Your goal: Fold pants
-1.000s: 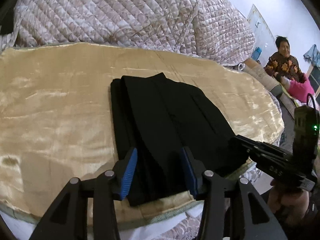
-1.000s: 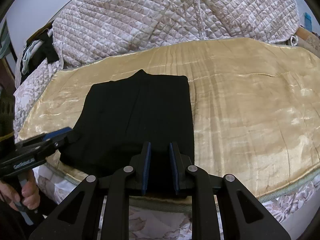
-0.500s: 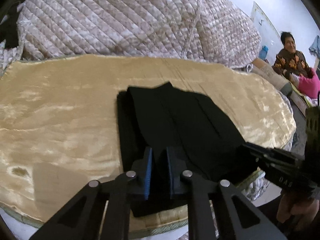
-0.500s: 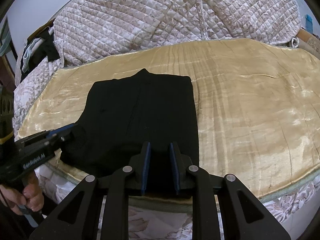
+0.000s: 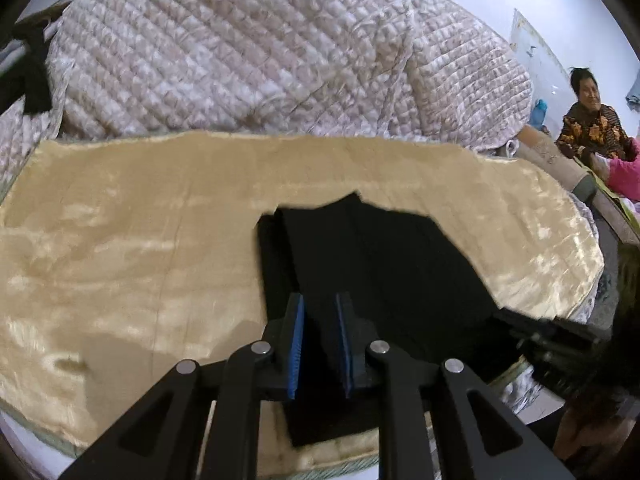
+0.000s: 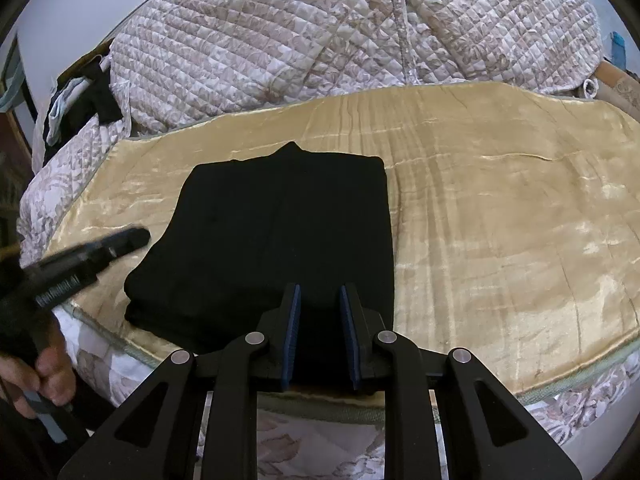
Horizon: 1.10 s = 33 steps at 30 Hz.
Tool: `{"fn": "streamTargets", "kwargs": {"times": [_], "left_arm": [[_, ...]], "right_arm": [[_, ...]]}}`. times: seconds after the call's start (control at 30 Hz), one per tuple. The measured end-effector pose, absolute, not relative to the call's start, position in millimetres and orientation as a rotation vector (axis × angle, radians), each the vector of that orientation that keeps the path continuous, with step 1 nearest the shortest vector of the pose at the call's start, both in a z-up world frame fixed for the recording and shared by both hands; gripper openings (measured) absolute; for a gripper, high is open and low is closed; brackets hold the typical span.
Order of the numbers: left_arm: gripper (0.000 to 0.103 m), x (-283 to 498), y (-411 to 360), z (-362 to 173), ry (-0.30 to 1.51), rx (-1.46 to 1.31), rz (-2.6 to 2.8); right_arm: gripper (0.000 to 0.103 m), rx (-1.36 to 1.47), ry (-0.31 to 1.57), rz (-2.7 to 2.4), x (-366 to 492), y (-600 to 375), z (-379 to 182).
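Observation:
Black pants [image 6: 280,236] lie folded into a compact stack on the golden bed cover [image 6: 500,240], near its front edge; they also show in the left wrist view [image 5: 380,272]. My left gripper [image 5: 320,304] hovers above the pants' near left part, jaws nearly together with a narrow gap and nothing between them. It also shows from the side in the right wrist view [image 6: 132,238]. My right gripper [image 6: 319,294] hovers above the pants' near right part, jaws likewise narrow and empty. It also shows in the left wrist view [image 5: 516,320].
A quilted pink-white blanket [image 6: 360,32] is piled along the back of the bed. Dark clothes [image 6: 92,100] lie at the far left. A person [image 5: 592,120] sits at the far right beside the bed. The bed edge [image 6: 320,404] runs just under my grippers.
My left gripper closed from wide open to a narrow gap, then rose and pulled back from the pants. The right gripper stayed narrow and barely moved. The pants lie unchanged.

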State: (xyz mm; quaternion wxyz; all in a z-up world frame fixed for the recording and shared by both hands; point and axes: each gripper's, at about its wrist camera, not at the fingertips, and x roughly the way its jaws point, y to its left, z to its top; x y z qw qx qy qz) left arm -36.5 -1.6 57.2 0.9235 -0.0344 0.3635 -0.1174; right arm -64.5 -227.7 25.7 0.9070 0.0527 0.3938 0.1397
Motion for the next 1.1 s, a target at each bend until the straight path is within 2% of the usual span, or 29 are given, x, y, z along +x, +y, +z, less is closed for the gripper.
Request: {"fn": "streamTargets", "kwargs": {"times": [0.13, 0.27, 0.33, 0.63, 1.1], "left_arm": [[0.02, -11, -19, 58, 0.752, -0.043, -0.302], [0.02, 20, -28, 30, 0.85, -0.008, -0.292], [0.02, 18, -29, 30, 0.823, 0.003, -0.297], [0.038, 15, -28, 40, 0.822, -0.023, -0.307], [0.039, -4, -33, 61, 0.801, 0.029, -0.344]], "right_arm": [[0.02, 0.108, 0.801, 0.298, -59, -224, 29], [0.02, 0.089, 0.862, 0.298, -44, -219, 19], [0.02, 0.108, 0.856, 0.296, -41, -223, 22], [0.02, 0.066, 0.849, 0.292, -22, -216, 32], [0.02, 0.007, 0.868, 0.342, -11, -215, 48]]}}
